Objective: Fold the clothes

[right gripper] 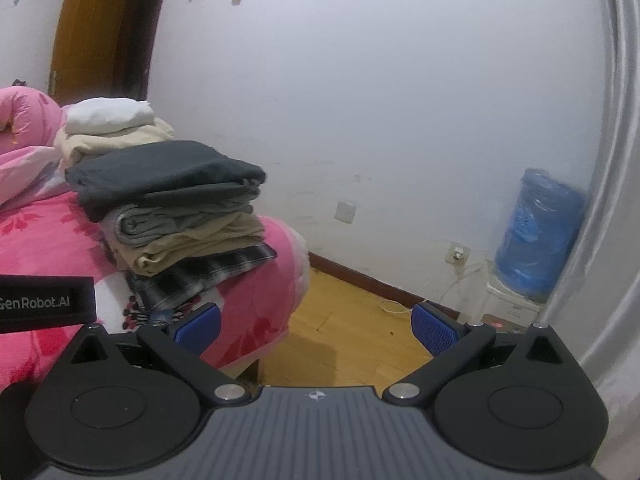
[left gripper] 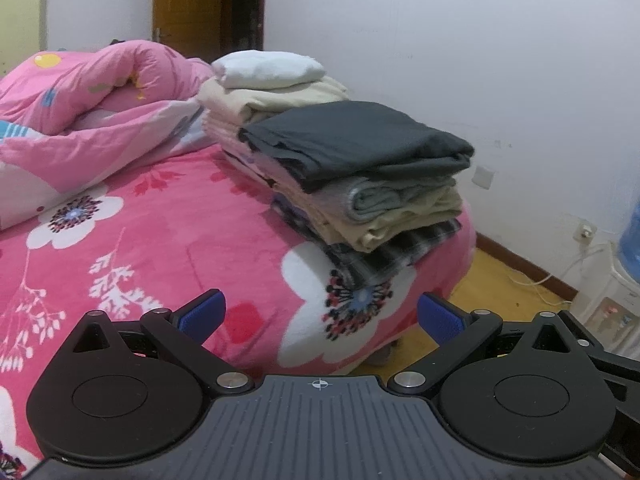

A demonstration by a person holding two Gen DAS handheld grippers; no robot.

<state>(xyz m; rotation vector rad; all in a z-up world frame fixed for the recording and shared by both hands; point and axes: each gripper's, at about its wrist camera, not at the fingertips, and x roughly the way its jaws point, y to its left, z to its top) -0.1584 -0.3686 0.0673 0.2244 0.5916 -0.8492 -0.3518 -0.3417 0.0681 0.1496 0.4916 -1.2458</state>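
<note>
A stack of folded clothes sits on the bed's right corner, topped by a dark grey garment [left gripper: 360, 140], over grey, beige and plaid pieces [left gripper: 384, 256]. A second pile behind it holds cream and white folded items [left gripper: 268, 68]. My left gripper [left gripper: 320, 316] is open and empty, above the pink floral bedspread [left gripper: 180, 232], short of the stack. My right gripper [right gripper: 316, 324] is open and empty, over the bed corner and wooden floor. The stack shows at left in the right wrist view [right gripper: 168, 172].
A rumpled pink quilt [left gripper: 100, 92] lies at the bed's far left. A white wall [left gripper: 480, 60] runs behind. A blue water bottle on a dispenser [right gripper: 536, 228] stands at right with cables on the wooden floor [right gripper: 352, 320]. A brown door [left gripper: 188, 4] is behind.
</note>
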